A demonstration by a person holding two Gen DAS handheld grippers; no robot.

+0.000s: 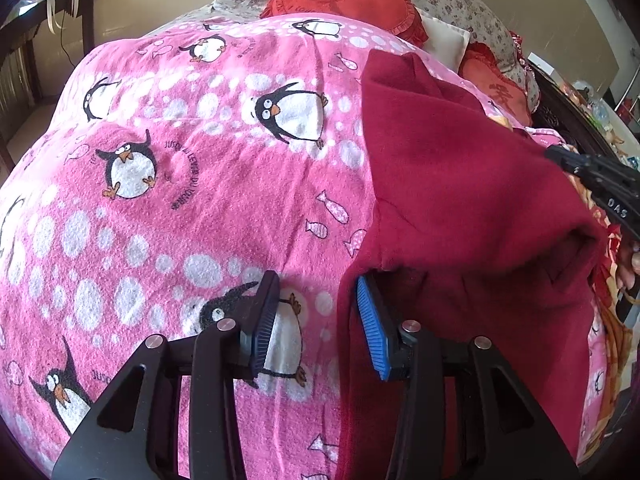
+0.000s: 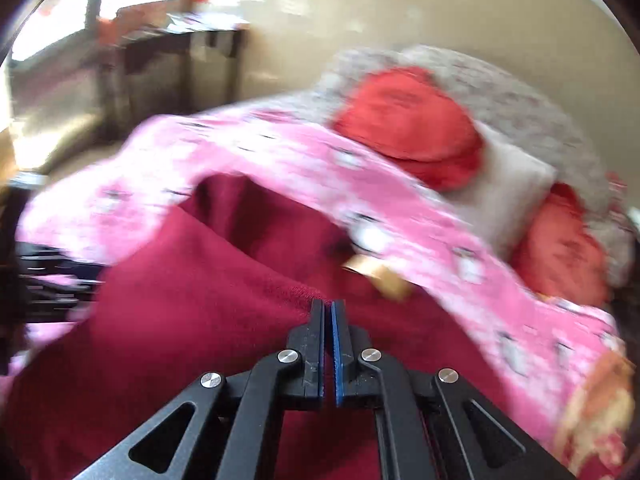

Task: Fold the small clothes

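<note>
A dark red fleece garment [image 1: 460,184] lies on a pink penguin-print blanket [image 1: 180,184] on a bed, at the right in the left wrist view. My left gripper [image 1: 318,292] is open and empty; its right finger touches the garment's left edge, its left finger is over the blanket. The right gripper [image 1: 600,184] shows at the garment's far right edge. In the blurred right wrist view the right gripper [image 2: 328,308] is shut on a fold of the red garment [image 2: 180,320] and holds it raised.
Red heart-shaped cushions [image 1: 344,0] and a white pillow [image 1: 446,36] lie at the head of the bed on a floral cover. A dark wooden table [image 1: 44,32] stands at the far left. Cluttered furniture [image 1: 592,112] sits at the right.
</note>
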